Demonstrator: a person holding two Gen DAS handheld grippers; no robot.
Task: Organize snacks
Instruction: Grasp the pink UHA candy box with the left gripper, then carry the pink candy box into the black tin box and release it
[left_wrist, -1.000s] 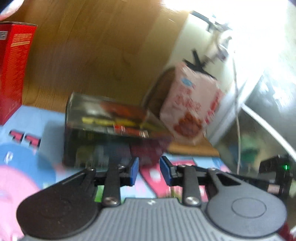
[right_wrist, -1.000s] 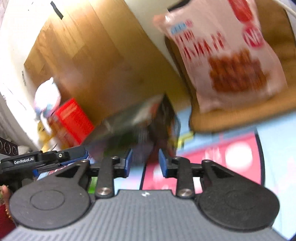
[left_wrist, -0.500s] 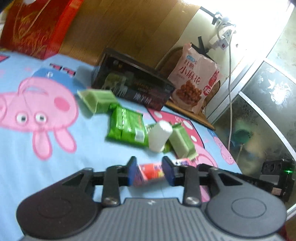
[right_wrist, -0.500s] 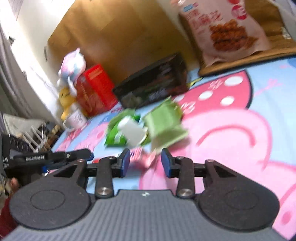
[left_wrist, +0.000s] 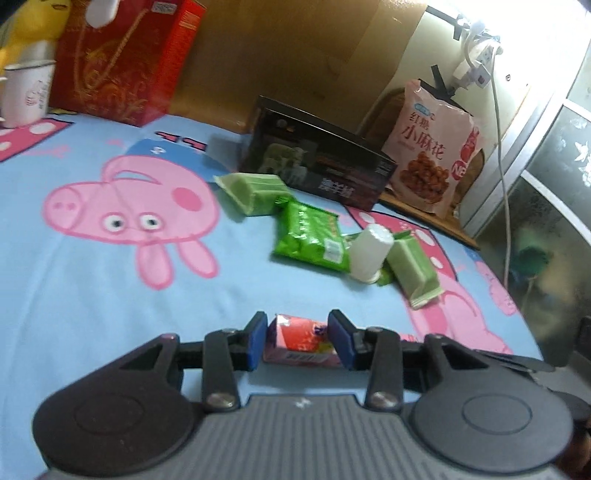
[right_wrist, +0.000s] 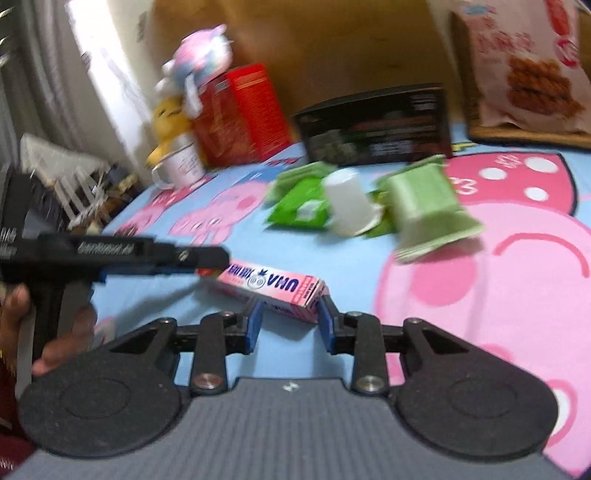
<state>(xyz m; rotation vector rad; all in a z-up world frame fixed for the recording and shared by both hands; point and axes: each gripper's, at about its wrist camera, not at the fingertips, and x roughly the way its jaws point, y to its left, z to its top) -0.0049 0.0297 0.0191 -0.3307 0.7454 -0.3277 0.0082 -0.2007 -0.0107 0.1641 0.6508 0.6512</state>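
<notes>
Risk: If either gripper closes off-centre, the long pink cardboard candy box (right_wrist: 271, 288) could skid across the pale blue cartoon-print cloth (left_wrist: 92, 288).
Cause: Both grippers straddle opposite ends of the same box, so one pull may twist it.
Left gripper (left_wrist: 297, 341): jaws have just been opening, partly apart, box end between the pads, seemingly unclamped.
Right gripper (right_wrist: 290, 320): jaws just closing, box corner between them; contact unclear through blur.

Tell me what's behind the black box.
Behind the black box a wooden panel rises, and to its right a pink snack bag stands on a brown mat. Whatever lies low directly behind the box is hidden by it.
</notes>
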